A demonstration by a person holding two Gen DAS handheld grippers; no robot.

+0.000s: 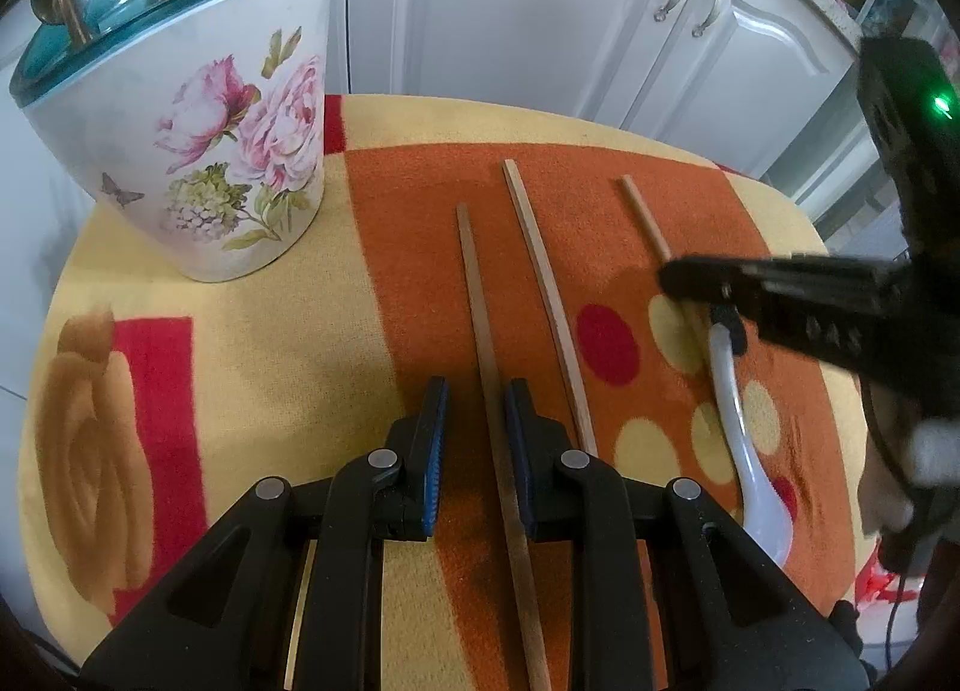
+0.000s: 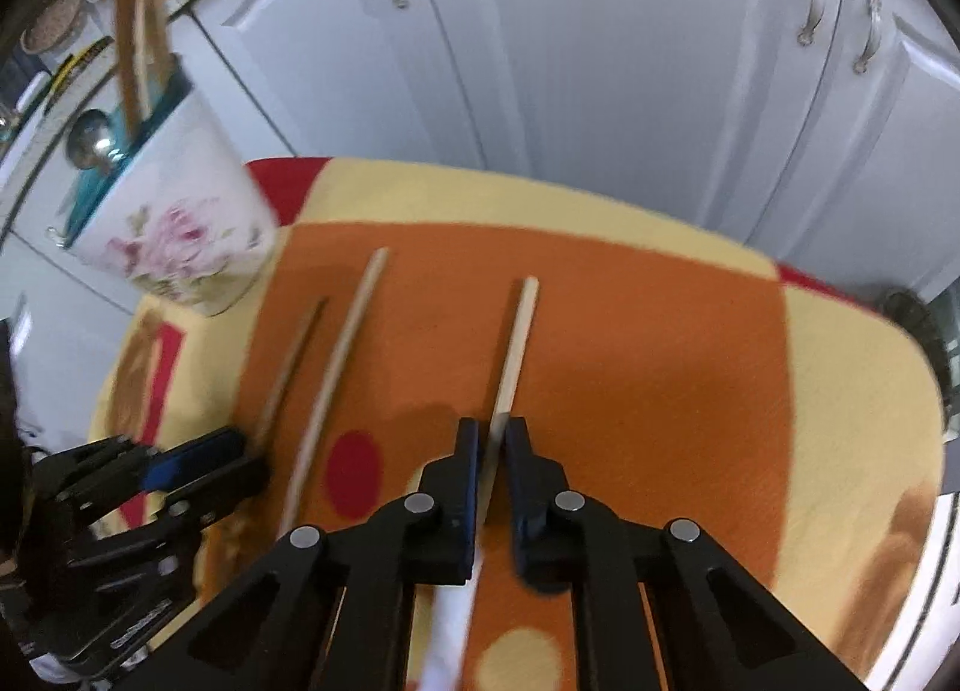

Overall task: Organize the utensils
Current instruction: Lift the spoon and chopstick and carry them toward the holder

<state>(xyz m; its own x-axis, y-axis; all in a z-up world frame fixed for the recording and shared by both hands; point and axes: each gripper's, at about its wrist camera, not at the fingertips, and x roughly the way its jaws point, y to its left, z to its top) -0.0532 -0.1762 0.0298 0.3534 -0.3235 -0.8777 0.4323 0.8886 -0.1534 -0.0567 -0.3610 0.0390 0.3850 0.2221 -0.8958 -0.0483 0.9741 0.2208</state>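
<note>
I hold both grippers angled steeply down over the orange-and-yellow cloth [image 1: 252, 331]. My left gripper [image 1: 474, 421] straddles a dark chopstick [image 1: 480, 307] with its jaws narrowed, the right pad against the stick and a gap at the left pad. My right gripper [image 2: 492, 451] is clenched where a pale chopstick [image 2: 517, 331] meets the white spoon [image 1: 735, 409]; which one it grips I cannot tell. A third chopstick [image 1: 543, 277] lies between them. The floral holder [image 1: 198, 150] stands far left, utensils inside.
</note>
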